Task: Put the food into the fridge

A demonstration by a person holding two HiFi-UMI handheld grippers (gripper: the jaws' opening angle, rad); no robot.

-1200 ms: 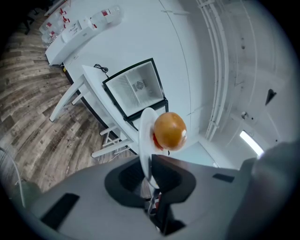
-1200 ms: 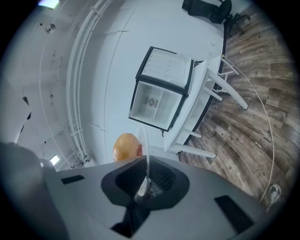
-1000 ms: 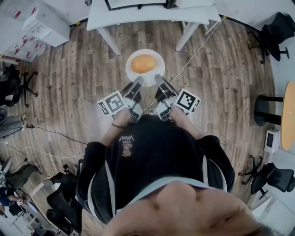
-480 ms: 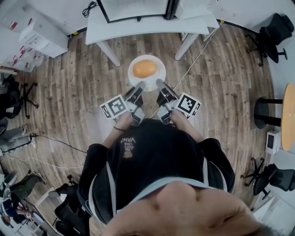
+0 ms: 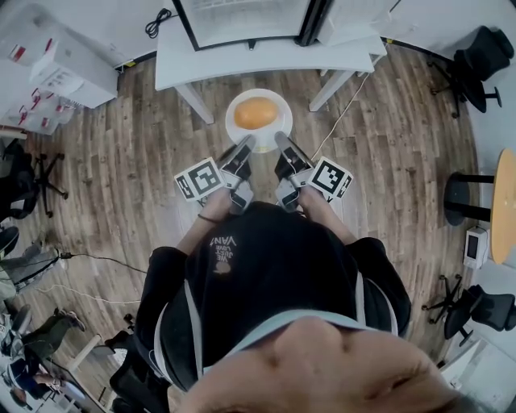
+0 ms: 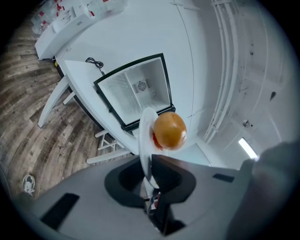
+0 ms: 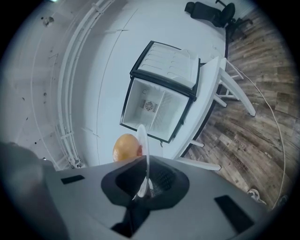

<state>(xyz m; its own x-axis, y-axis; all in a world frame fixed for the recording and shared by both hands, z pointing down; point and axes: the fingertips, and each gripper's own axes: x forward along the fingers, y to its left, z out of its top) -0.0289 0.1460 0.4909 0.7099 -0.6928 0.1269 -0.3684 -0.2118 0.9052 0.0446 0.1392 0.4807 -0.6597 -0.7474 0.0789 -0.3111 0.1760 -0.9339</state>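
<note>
left gripper point(image 5: 245, 145) clenched on plate point(image 5: 260, 135) rim | right gripper point(image 5: 282, 139) clenched on same rim | round orange food point(image 5: 256, 113) on plate | open fridge point(image 7: 159, 105) ahead

The head view's far edge cuts off the fridge point(image 5: 242, 20), its right edge cuts the round orange table point(image 5: 506, 202), and the near rim of the plate point(image 5: 234, 121) is hidden between the clamped jaws.
</note>
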